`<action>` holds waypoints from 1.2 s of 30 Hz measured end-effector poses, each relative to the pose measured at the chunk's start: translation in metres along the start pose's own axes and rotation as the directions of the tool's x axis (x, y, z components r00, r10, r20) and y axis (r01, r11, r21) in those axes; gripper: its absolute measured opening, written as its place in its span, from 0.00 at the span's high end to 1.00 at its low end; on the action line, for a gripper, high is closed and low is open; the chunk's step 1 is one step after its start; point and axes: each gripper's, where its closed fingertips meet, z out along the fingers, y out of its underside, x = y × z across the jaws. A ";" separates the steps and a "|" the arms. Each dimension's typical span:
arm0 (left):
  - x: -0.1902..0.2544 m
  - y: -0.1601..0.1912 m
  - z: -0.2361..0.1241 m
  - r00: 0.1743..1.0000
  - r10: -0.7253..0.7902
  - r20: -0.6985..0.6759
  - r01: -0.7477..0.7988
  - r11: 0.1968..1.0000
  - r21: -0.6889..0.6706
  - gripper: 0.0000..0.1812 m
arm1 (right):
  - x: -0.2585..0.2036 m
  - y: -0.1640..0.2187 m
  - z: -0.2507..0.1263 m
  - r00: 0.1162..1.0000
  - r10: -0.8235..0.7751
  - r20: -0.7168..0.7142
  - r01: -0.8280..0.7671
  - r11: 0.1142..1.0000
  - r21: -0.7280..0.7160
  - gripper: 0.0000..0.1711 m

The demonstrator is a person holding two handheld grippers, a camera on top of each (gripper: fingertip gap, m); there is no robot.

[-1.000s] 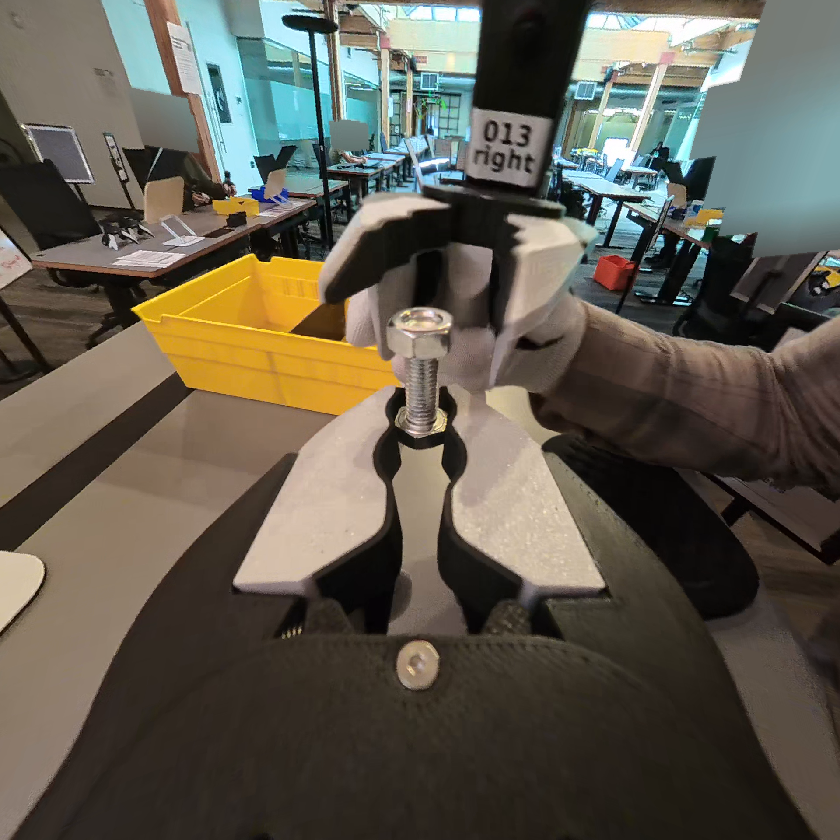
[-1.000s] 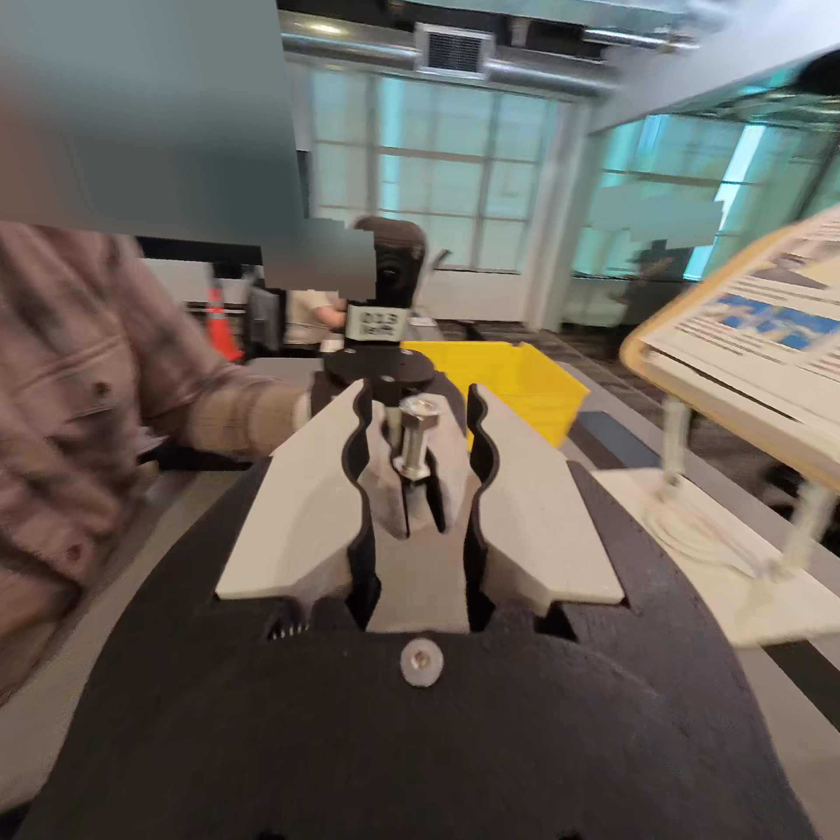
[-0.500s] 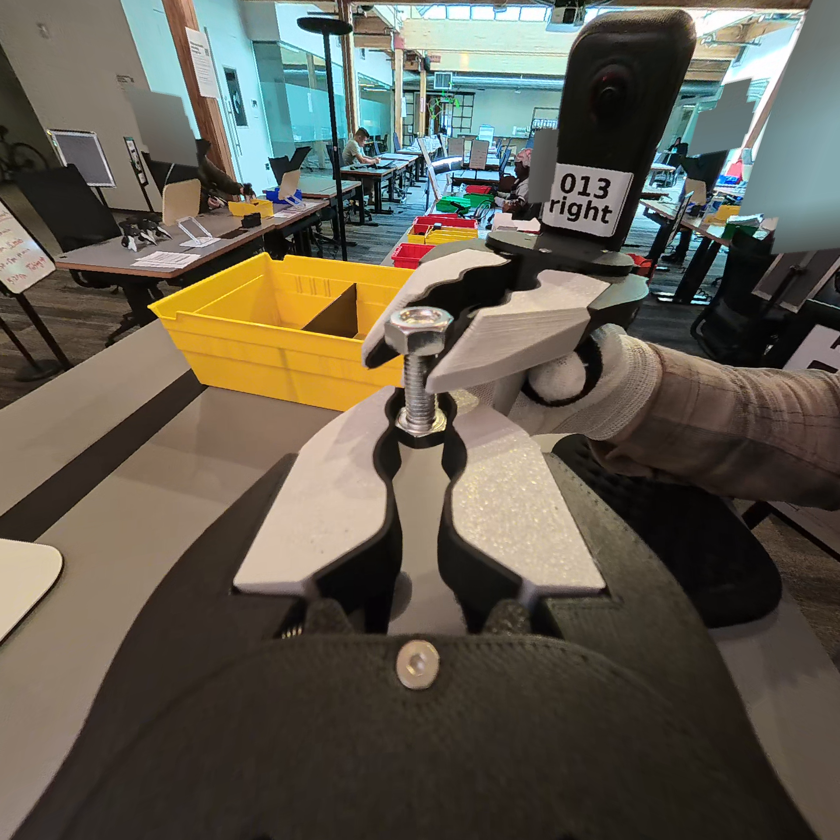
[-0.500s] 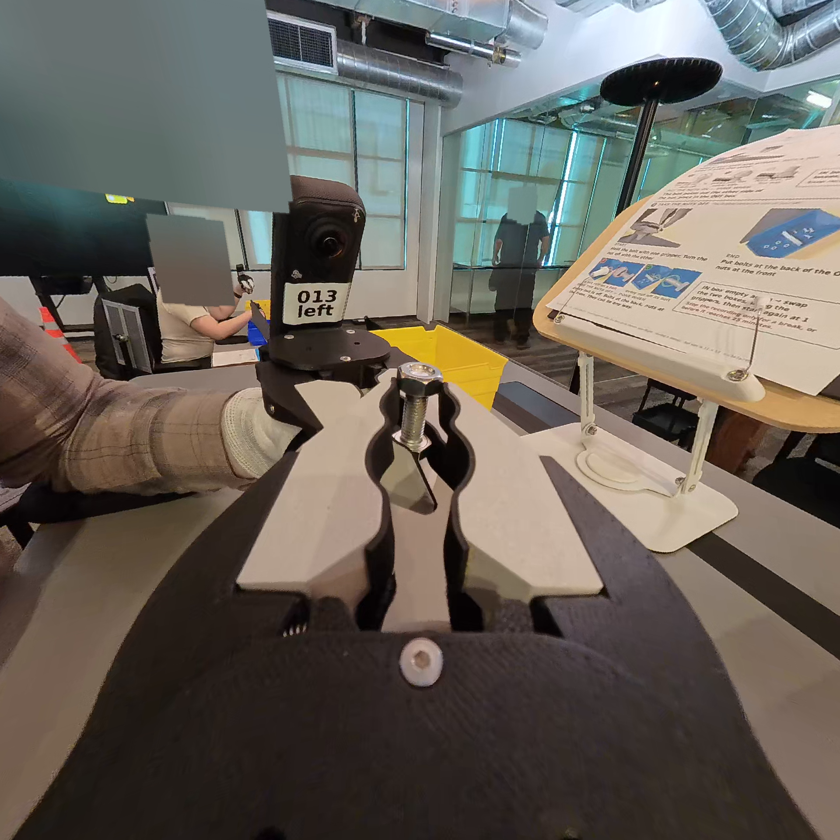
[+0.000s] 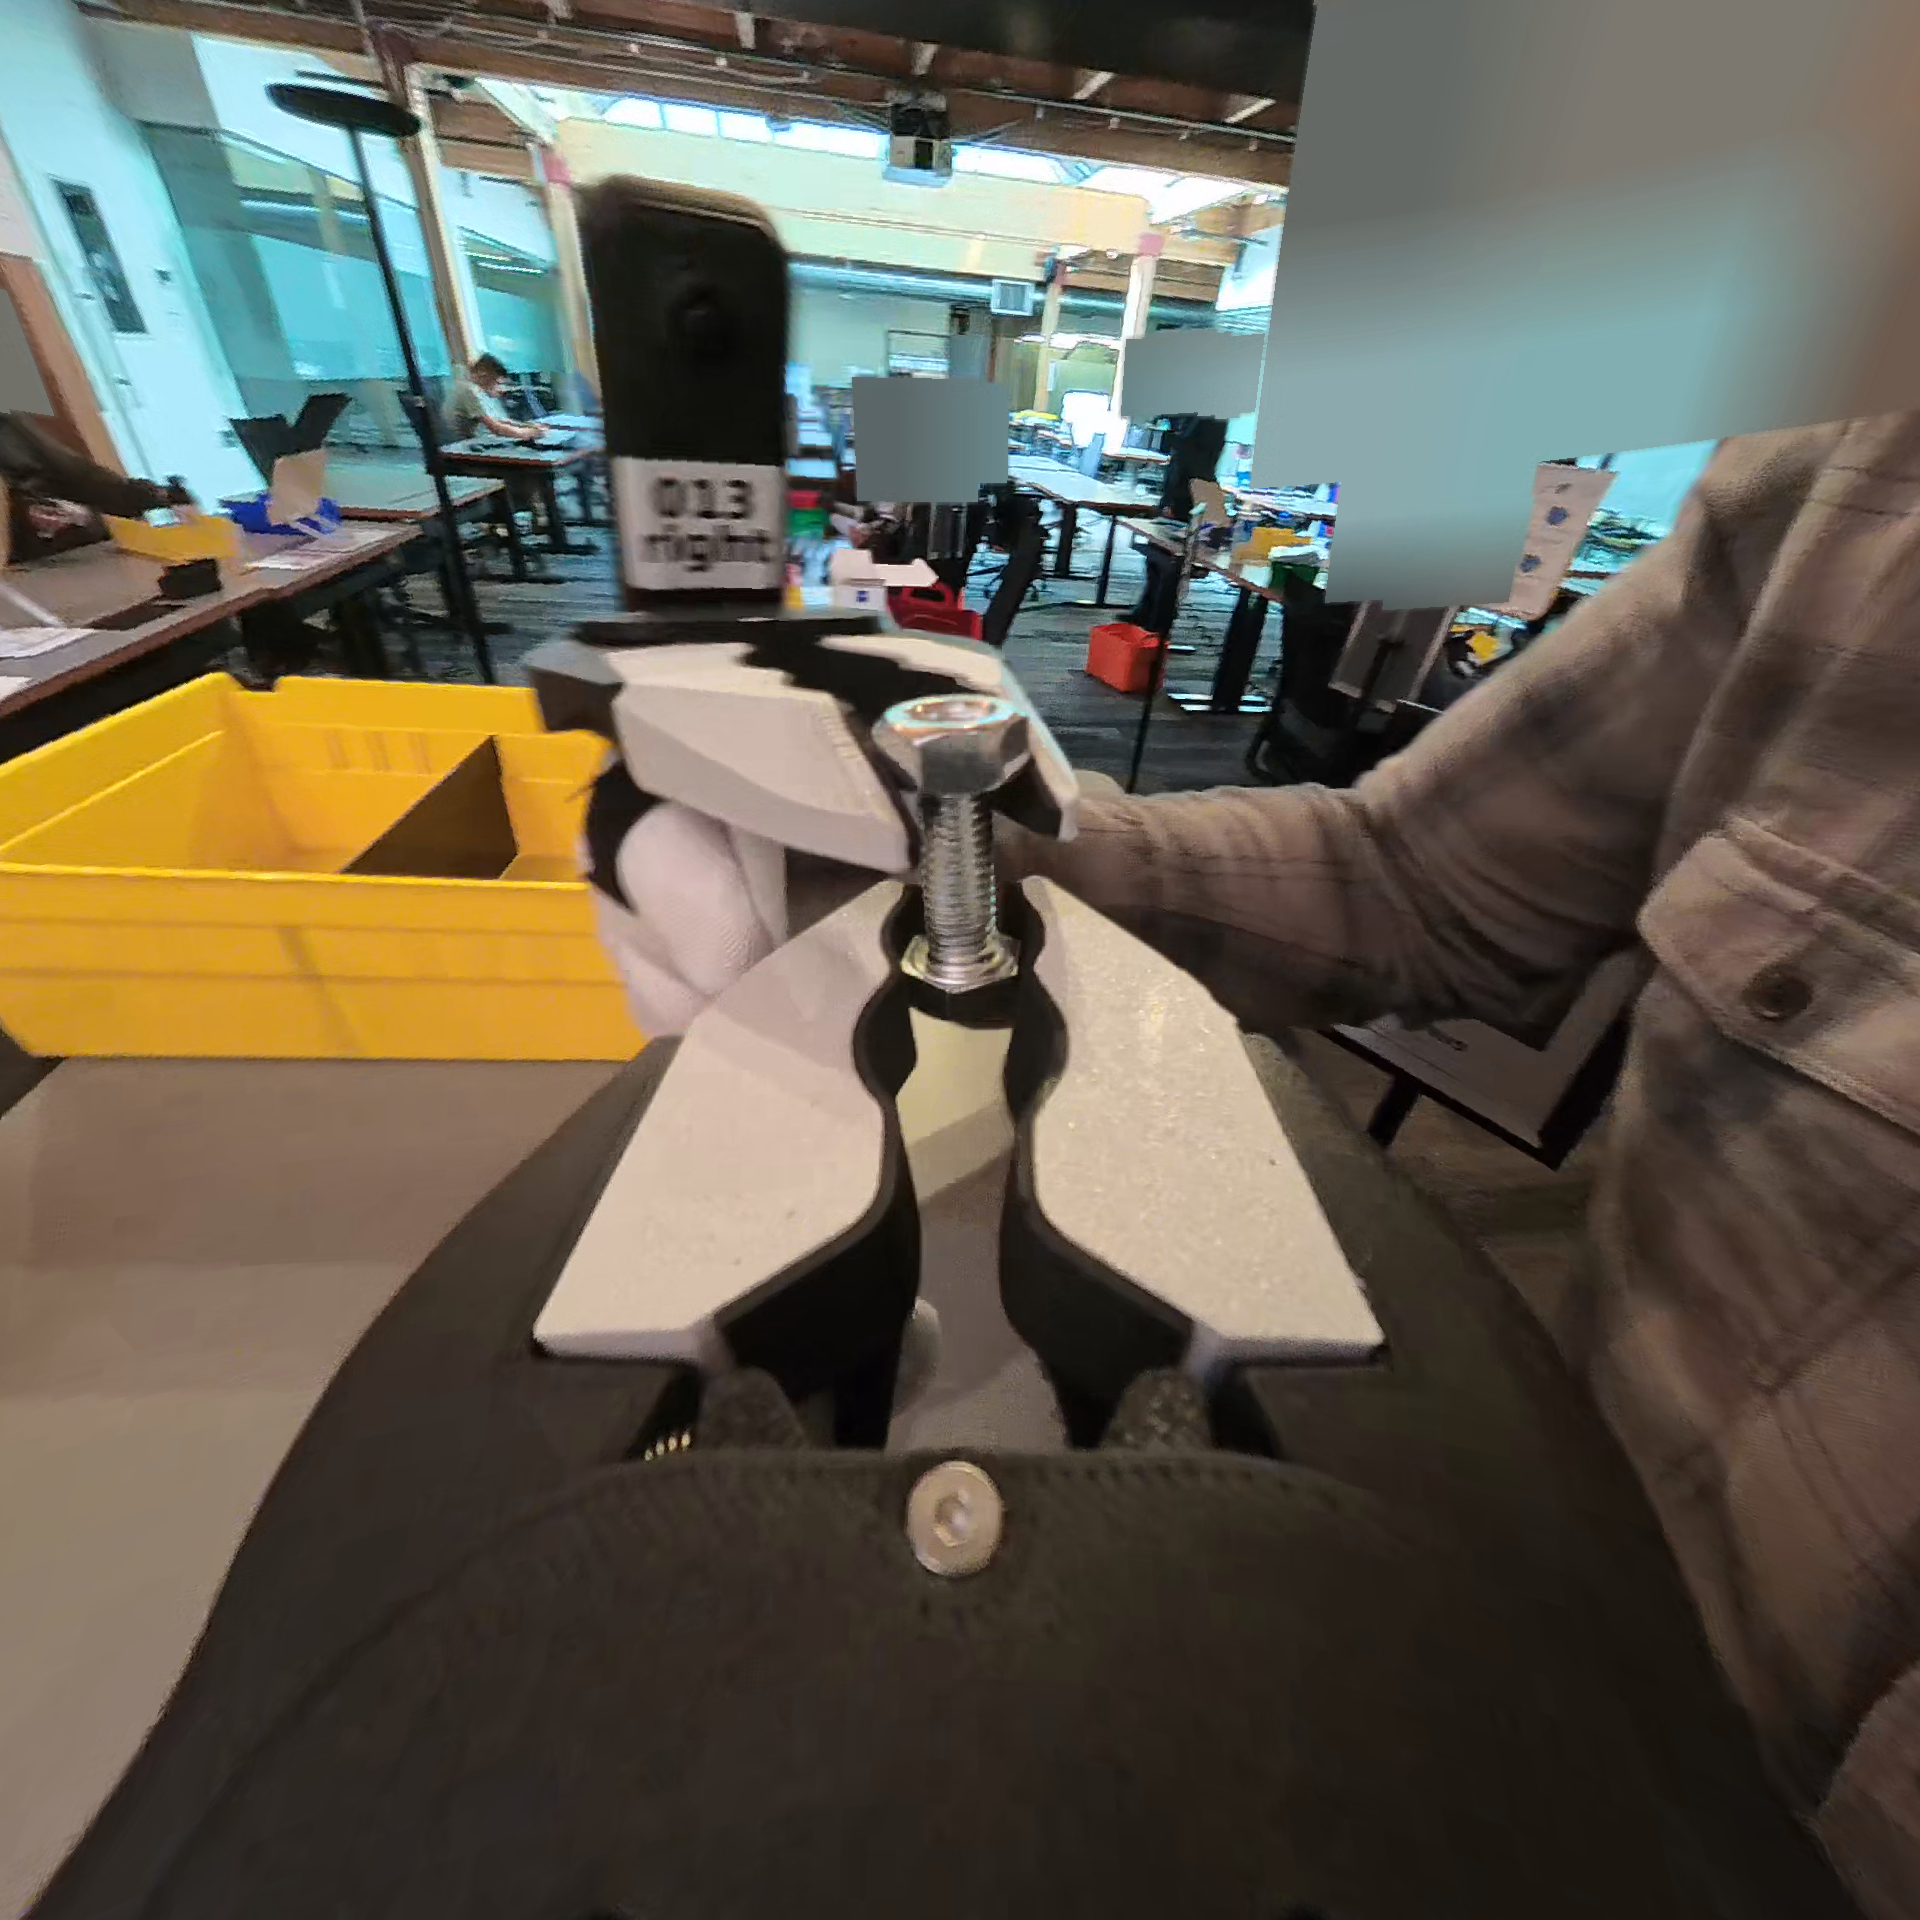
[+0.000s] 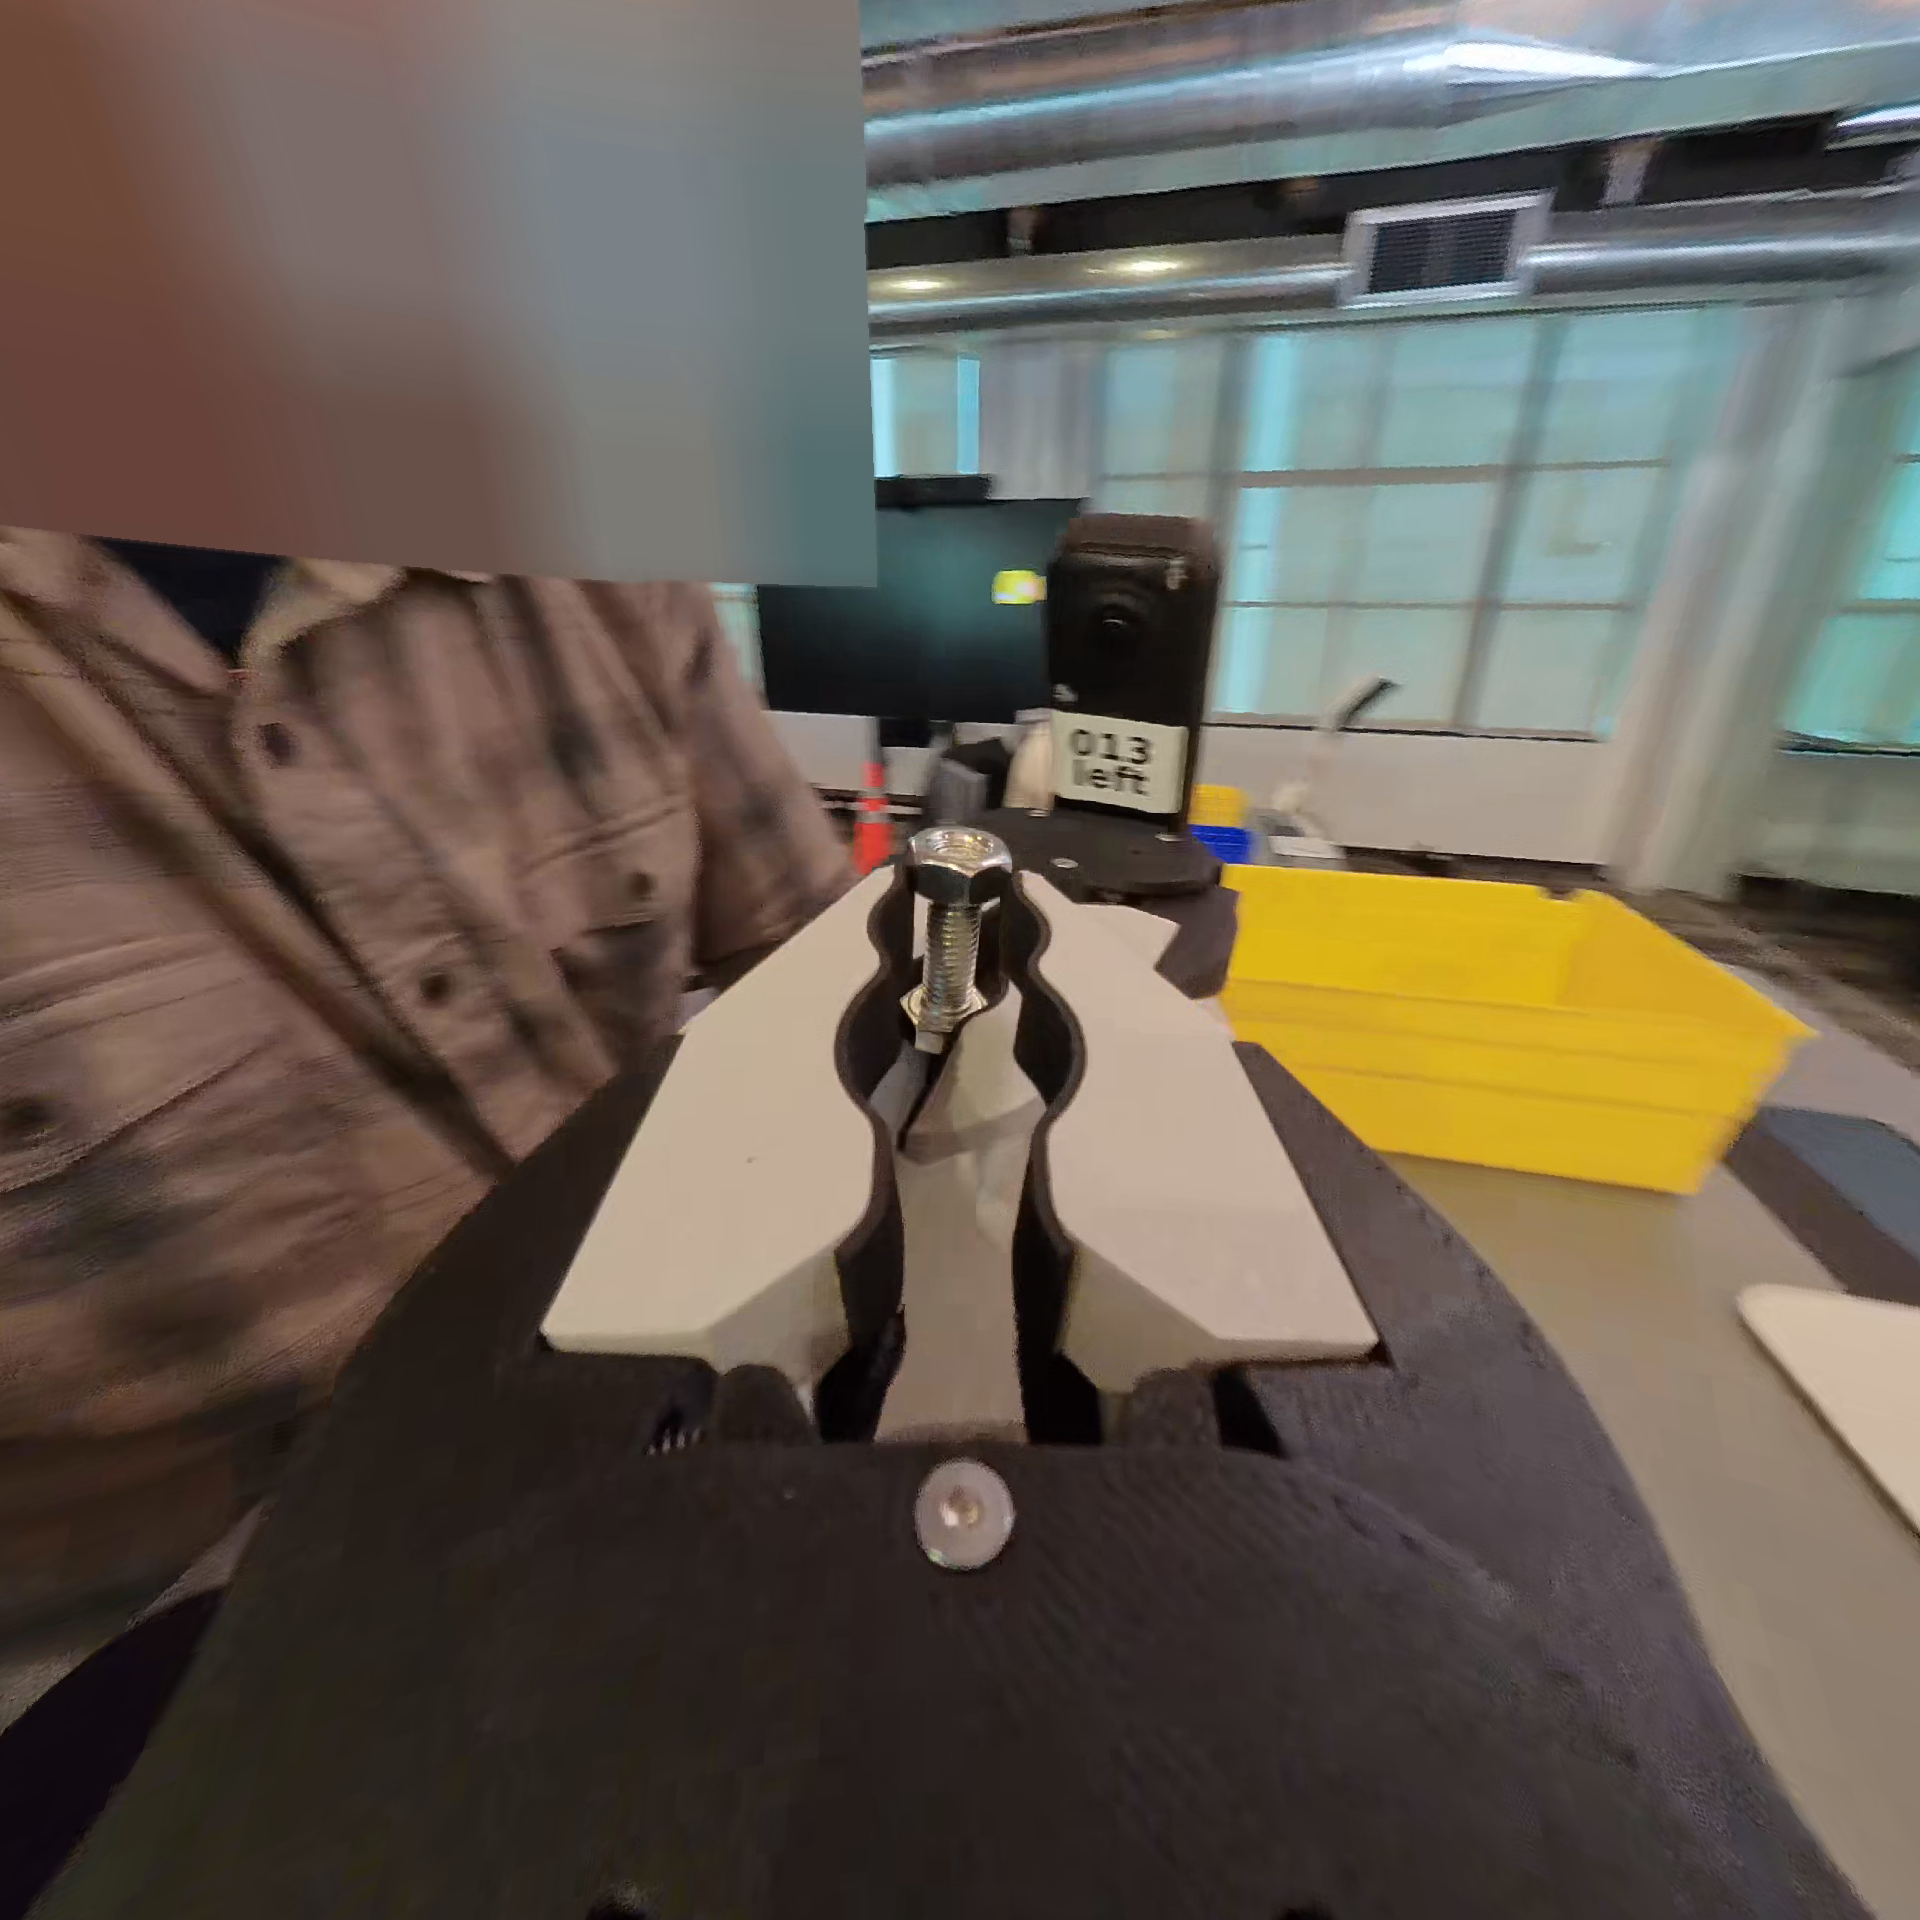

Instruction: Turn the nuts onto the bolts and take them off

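Observation:
A silver bolt (image 5: 958,873) stands upright with its hex head (image 5: 961,736) on top and a nut (image 5: 958,961) low on its thread. My left gripper (image 5: 958,951) is shut on the nut. My right gripper (image 5: 940,774), held by a white-gloved hand (image 5: 675,914), comes in from the far left and is shut on the bolt head. In the right wrist view the right gripper (image 6: 956,894) clamps the head (image 6: 956,862). The nut (image 6: 943,1003) sits lower, in the left gripper's fingertips (image 6: 966,1101).
A yellow divided bin (image 5: 291,935) stands on the grey table (image 5: 208,1195) behind the grippers; it also shows in the right wrist view (image 6: 1455,1039). A white stand base (image 6: 1849,1382) lies at the right. The person's plaid sleeve (image 5: 1351,883) is close on the right. One gripper's finger ends stand about 5 cm off the other's.
The right gripper went from open around the bolt to shut on its head. It has since swung around the bolt, and both views have turned with it. The left gripper still holds the nut.

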 end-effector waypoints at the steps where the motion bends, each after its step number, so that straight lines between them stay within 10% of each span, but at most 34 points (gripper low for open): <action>1: 0.006 0.000 0.001 1.000 0.001 -0.030 0.000 1.000 0.002 0.92 | -0.006 0.000 0.001 0.997 0.024 0.080 -0.024 1.000 -0.006 0.92; 8: 0.049 -0.001 0.012 0.977 0.022 -0.213 -0.023 1.000 0.001 0.92 | -0.053 -0.002 0.005 0.830 0.110 0.547 -0.045 0.990 -0.130 0.91; 15: 0.059 -0.001 0.014 0.968 0.029 -0.248 -0.030 1.000 0.000 0.92 | -0.063 -0.002 0.009 0.744 0.091 0.662 -0.018 0.993 -0.117 0.91; 26: -0.003 0.004 0.001 1.000 0.013 0.011 -0.013 1.000 -0.002 0.92 | -0.002 -0.013 0.007 0.999 -0.033 0.013 0.034 0.995 -0.092 0.71; 36: -0.045 0.023 0.001 0.972 -0.011 0.236 0.014 1.000 -0.013 0.92 | 0.036 0.004 -0.026 0.768 -0.113 -0.631 0.119 0.992 -0.032 0.80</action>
